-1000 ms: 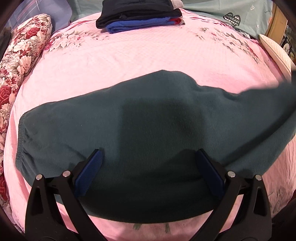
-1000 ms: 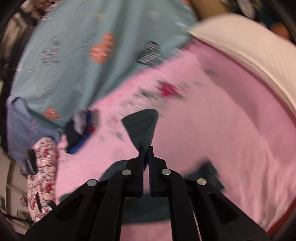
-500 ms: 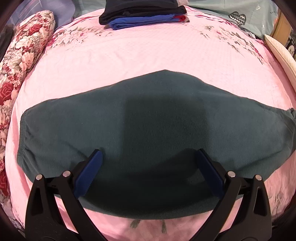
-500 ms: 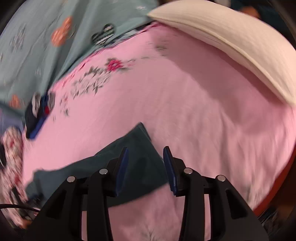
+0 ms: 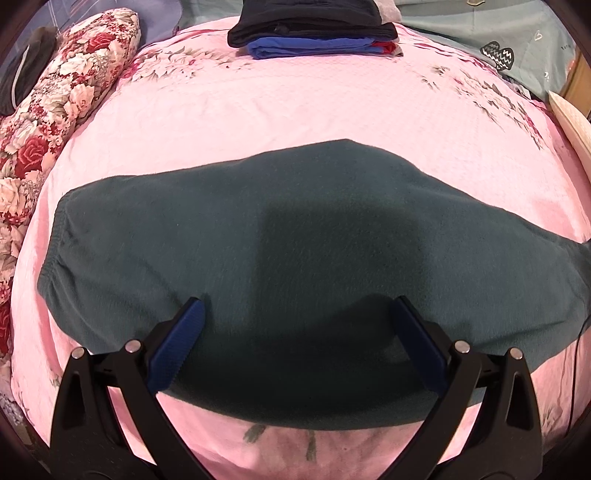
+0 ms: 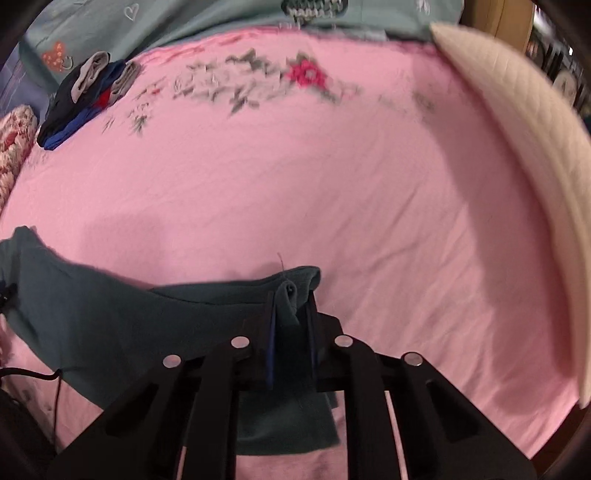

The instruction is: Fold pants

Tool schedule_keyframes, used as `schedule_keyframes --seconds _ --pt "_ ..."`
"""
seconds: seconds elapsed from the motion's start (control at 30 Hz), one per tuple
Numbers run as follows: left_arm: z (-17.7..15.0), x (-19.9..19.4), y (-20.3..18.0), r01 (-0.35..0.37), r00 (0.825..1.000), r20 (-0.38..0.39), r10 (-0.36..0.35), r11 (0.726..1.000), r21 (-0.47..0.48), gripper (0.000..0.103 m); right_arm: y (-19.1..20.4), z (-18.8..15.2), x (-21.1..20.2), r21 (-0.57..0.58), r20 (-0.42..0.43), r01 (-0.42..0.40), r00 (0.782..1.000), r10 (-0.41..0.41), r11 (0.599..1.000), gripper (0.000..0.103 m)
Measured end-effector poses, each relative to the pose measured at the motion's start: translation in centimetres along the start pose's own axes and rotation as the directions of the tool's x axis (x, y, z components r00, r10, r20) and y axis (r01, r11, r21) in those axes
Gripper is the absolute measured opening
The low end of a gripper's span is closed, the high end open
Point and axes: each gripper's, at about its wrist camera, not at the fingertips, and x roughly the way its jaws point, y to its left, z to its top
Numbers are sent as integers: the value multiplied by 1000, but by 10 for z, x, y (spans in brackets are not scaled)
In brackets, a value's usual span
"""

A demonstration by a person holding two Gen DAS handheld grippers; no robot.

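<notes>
1. Since a second ago the right gripper [image 6: 290, 306] has come down from above the bed to the leg end of the pants [image 5: 295, 266]. Its jaws spread and have just been closing again, and a bunched fold of the green cloth now sits between them.
2. The right jaws are nearly together and the pads press on that fold at the hem.
3. The left gripper [image 5: 297, 317] has kept its place, jaws wide apart, hovering over the pants with nothing held.
4. The pants lie flat across the pink bedsheet [image 5: 277, 118], waistband [image 5: 55, 251] at the left of the left view, the leg running off to the right.
5. A pile of folded clothes [image 5: 314, 33] sits at the far edge of the bed, well apart from the pants.
6. A flowered pillow [image 5: 55, 103] lies along the left side, a cream cushion [image 6: 517, 166] along the right.
</notes>
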Motion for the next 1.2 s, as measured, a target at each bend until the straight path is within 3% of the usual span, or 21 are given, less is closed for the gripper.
schedule_keyframes --seconds 0.07,0.13,0.17,0.27,0.3,0.37,0.43,0.53,0.63,0.8,0.9,0.97,1.03,1.1,1.2 --pt "-1 -1 0 -5 1000 0 5 1000 -6 101 -15 3 -13 97 53 4 999 -9 995 11" --pt "-2 -1 0 -6 1000 11 6 1000 -7 101 -24 -3 -3 143 27 44 998 -49 989 10" --pt "-3 -1 0 -6 1000 13 6 1000 -3 101 -24 -10 15 134 -35 75 997 -71 988 13" --pt "4 -5 2 11 999 -46 -9 999 45 101 -20 -14 12 122 -39 147 989 -143 982 32" --pt "7 -10 5 8 999 -52 -5 998 56 101 -18 -10 0 140 -31 160 987 -157 977 32" --pt "10 -31 20 -12 1000 23 11 998 59 101 -6 -6 -36 181 72 157 982 -173 971 41" --pt "12 -40 37 -56 997 62 52 997 61 101 30 -2 -62 118 148 55 986 -72 991 42" --pt "16 -34 70 -110 993 43 108 993 36 101 112 -2 -64 -76 127 -118 984 127 990 42" --pt "16 -21 94 -137 990 6 137 991 -4 101 206 -9 -52 -245 71 -262 955 287 933 42" --pt "-3 -6 107 -127 991 -34 128 992 21 101 318 -26 -24 -413 -54 -352 930 363 840 42" --pt "-17 -7 121 -66 998 -17 66 998 -8 101 342 -58 3 -474 -214 -359 933 290 804 43" --pt "-28 -9 137 -13 999 -34 12 999 -44 101 344 -70 -5 -532 -211 -344 939 272 774 46" --pt "-33 -14 152 6 998 -57 -10 997 -77 101 339 -71 -15 -544 -257 -362 931 260 757 48" --pt "-31 -29 166 0 999 -37 -3 997 -82 101 330 -58 -23 -483 -274 -367 926 260 795 48" --pt "-11 -52 175 31 996 81 -29 999 -25 101 323 -20 -39 -323 -197 -382 922 333 866 52"
